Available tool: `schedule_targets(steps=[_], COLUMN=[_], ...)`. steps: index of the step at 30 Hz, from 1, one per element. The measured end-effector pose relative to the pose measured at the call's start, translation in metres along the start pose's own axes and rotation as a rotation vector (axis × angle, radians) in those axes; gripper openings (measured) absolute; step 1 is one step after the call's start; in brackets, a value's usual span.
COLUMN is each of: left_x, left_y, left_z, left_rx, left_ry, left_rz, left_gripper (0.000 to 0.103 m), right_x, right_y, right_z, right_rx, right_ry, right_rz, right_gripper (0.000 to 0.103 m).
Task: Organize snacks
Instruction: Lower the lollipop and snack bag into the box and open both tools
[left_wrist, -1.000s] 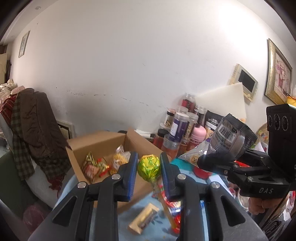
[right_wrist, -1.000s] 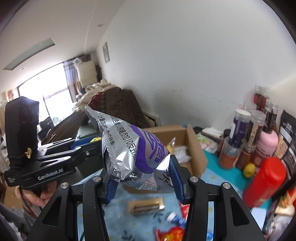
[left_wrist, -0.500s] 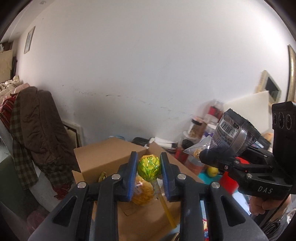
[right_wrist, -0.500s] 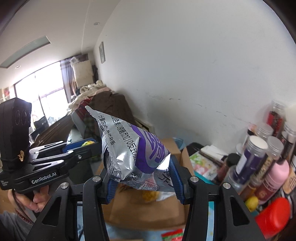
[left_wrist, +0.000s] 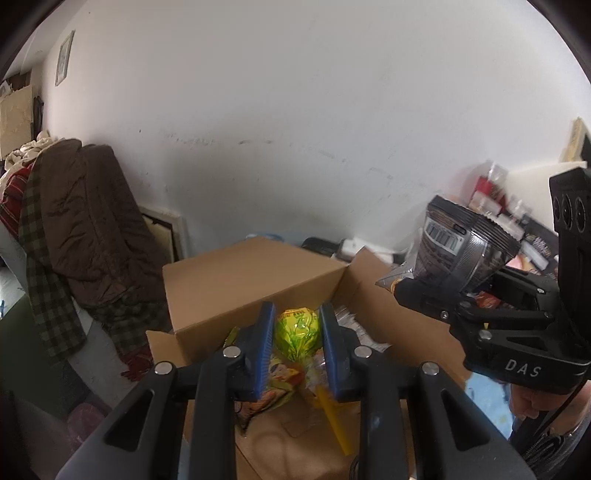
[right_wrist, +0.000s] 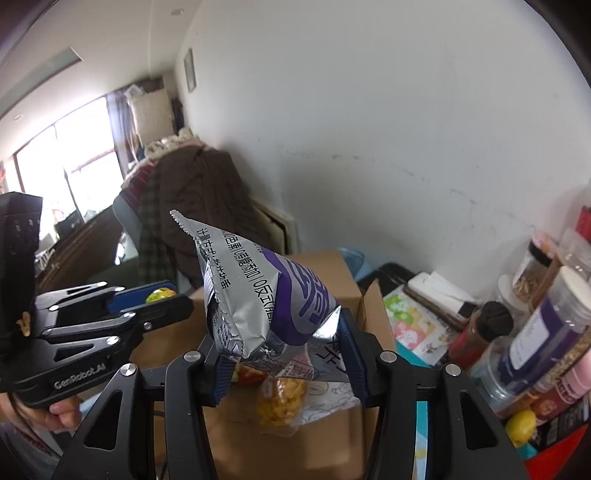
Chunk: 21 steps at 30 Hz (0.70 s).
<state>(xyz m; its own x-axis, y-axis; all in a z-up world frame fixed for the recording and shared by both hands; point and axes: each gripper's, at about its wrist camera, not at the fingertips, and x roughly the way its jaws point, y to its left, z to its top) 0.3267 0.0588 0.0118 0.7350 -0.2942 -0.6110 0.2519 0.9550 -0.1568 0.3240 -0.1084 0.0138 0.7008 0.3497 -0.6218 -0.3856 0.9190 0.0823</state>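
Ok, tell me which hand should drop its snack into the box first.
Probably the left gripper: its green candy already hangs over the open box, while the right gripper with its bag looks further back.

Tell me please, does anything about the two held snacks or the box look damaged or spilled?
Nothing stands out. The silver-purple bag looks sealed in the right tongs, the green foil sweet intact in the left tongs, above the open cardboard box.

- The table has a blue cloth on it.
- An open brown cardboard box sits on the table, at 6 o'clock in both views.
- Tall jars and bottles stand together on the table at 3 o'clock in the right wrist view.
- A small yellow fruit lies at 4 o'clock, just beside the jars.
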Motion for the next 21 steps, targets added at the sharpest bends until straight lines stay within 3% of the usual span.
schedule_targets(steps=[10, 21], left_x=[0.038, 0.063], left_y=[0.017, 0.015], left_z=[-0.010, -0.018], left_rx=[-0.006, 0.006], left_ry=[0.125, 0.257], left_rz=[0.076, 0.107], left_gripper=[0.024, 0.024], right_x=[0.054, 0.066], right_y=[0.003, 0.015], right_z=[-0.012, -0.019], right_rx=[-0.038, -0.121], right_ry=[0.144, 0.179], right_rz=[0.001, -0.093], right_gripper=[0.050, 0.053])
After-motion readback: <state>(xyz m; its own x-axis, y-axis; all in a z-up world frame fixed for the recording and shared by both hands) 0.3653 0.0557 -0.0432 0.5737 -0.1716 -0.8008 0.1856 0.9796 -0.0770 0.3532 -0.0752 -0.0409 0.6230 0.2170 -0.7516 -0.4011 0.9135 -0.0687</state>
